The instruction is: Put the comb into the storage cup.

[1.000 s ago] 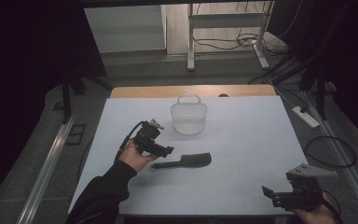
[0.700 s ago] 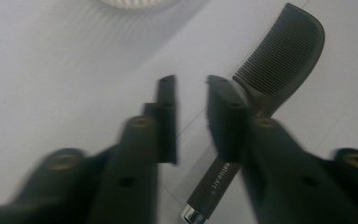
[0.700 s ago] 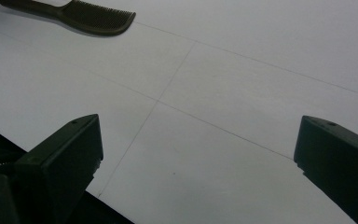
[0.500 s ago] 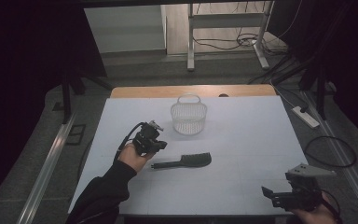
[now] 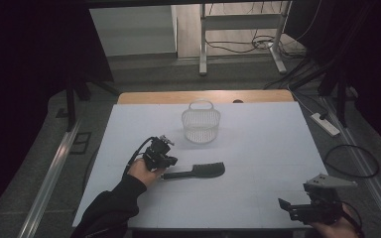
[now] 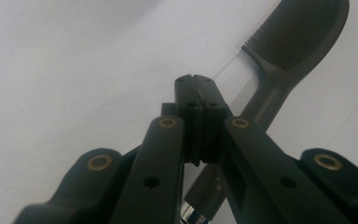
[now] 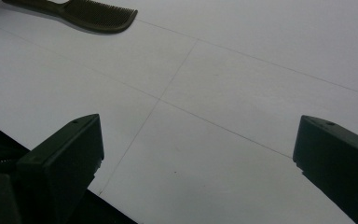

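High view: the white-topped desk carries a clear plastic handled basket near its far edge and a black plastic comb mid-desk. The left claw sits pinched shut, empty, above the comb's handle; the right claw hangs wide. To do this well, reopen and straddle the handle squarely.

white basket on white table, upright.

A black ribbed comb and a white mesh basket on a plain white table
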The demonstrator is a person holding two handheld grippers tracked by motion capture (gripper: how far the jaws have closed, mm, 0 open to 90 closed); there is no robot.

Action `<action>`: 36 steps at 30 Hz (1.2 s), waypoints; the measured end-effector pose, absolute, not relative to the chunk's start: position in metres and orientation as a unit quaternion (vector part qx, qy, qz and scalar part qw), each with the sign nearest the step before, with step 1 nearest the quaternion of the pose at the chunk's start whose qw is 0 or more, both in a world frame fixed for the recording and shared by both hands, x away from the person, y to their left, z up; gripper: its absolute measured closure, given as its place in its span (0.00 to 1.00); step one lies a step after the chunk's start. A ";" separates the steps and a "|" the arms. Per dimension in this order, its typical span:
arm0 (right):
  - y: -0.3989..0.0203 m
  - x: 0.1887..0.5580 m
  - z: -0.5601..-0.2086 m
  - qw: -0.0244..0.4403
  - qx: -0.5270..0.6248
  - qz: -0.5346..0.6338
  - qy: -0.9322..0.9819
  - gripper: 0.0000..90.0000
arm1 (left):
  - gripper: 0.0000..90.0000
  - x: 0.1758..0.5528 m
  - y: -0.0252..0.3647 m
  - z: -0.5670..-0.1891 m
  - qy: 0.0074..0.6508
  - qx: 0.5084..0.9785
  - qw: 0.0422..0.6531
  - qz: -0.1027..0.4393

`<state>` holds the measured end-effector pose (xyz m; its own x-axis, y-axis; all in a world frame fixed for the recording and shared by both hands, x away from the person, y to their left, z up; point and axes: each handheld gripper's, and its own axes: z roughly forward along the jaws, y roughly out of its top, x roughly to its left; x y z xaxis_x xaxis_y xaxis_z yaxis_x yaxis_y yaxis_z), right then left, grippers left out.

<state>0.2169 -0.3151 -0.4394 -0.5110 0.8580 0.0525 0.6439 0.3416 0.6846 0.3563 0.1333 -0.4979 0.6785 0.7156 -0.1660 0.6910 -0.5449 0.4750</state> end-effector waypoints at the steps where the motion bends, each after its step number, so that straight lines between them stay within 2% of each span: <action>1: -0.315 0.217 -0.439 0.161 0.468 0.333 0.803 0.02 | 0.99 0.356 0.133 -0.500 0.401 0.879 0.257 0.022; 14: -0.315 0.217 -0.439 0.161 0.467 0.334 0.803 0.03 | 0.99 0.353 0.127 -0.514 0.408 0.885 0.226 0.017; 36: -0.314 0.217 -0.439 0.162 0.462 0.337 0.804 0.04 | 0.99 0.330 0.126 -0.513 0.405 0.888 0.218 -0.017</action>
